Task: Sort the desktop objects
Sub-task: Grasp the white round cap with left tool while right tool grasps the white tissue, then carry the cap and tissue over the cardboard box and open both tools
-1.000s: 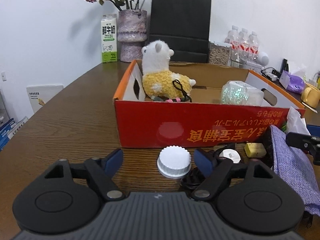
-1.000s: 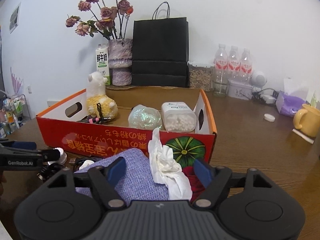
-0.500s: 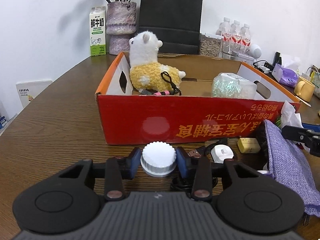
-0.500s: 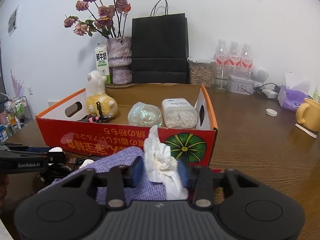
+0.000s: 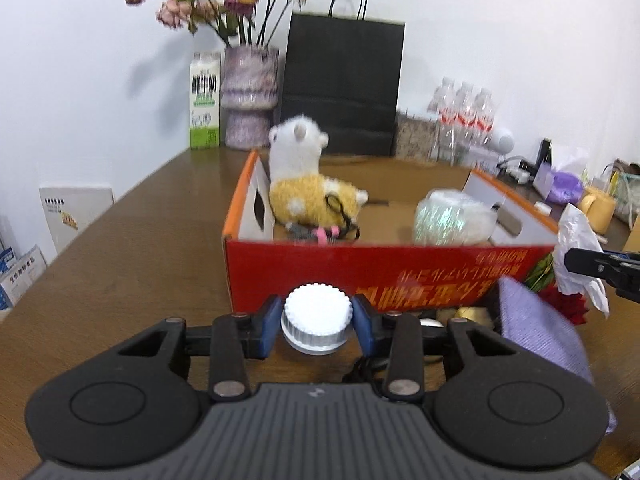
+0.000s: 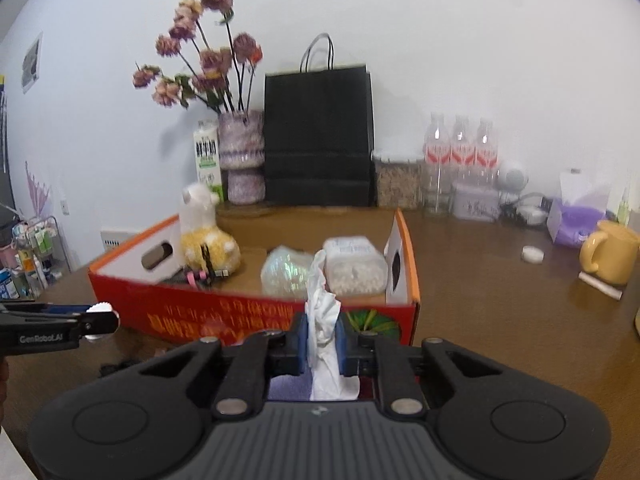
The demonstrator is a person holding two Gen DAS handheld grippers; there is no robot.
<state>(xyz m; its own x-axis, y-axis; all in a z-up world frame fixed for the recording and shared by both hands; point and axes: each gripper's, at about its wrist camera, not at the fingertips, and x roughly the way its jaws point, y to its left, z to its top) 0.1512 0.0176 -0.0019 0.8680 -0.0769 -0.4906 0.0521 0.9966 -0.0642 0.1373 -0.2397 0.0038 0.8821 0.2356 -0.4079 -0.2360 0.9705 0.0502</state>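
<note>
Left gripper (image 5: 318, 322) clamped on a white ribbed cap (image 5: 317, 319), blue pads pressed to both its sides, raised clear of the desk (image 5: 132, 264) just before the red front wall of the cardboard box (image 5: 360, 270). Right gripper (image 6: 322, 340) pinched on a crumpled white tissue (image 6: 322, 320), jaws just closing, nearly together with the paper squeezed between them and its loose top standing above the pads. Tissue held in front of the box's near right corner, over a purple cloth pouch (image 5: 536, 332) lying on the desk against the box front.

Inside the box: a plush alpaca (image 5: 304, 188) at the left end with a black cord and a pink item at its feet, an iridescent bundle (image 5: 444, 216) in the middle, a clear tub of white bits (image 6: 356, 264) toward the right wall.

Along the desk's far edge: a milk carton (image 5: 205, 100), a vase of dried flowers (image 5: 250, 96), a black paper bag (image 5: 340, 84), three water bottles (image 6: 460, 156). Near the desk's right edge: a yellow mug (image 6: 610, 252), a purple tissue pack (image 6: 576, 224), a small white lid (image 6: 532, 254).
</note>
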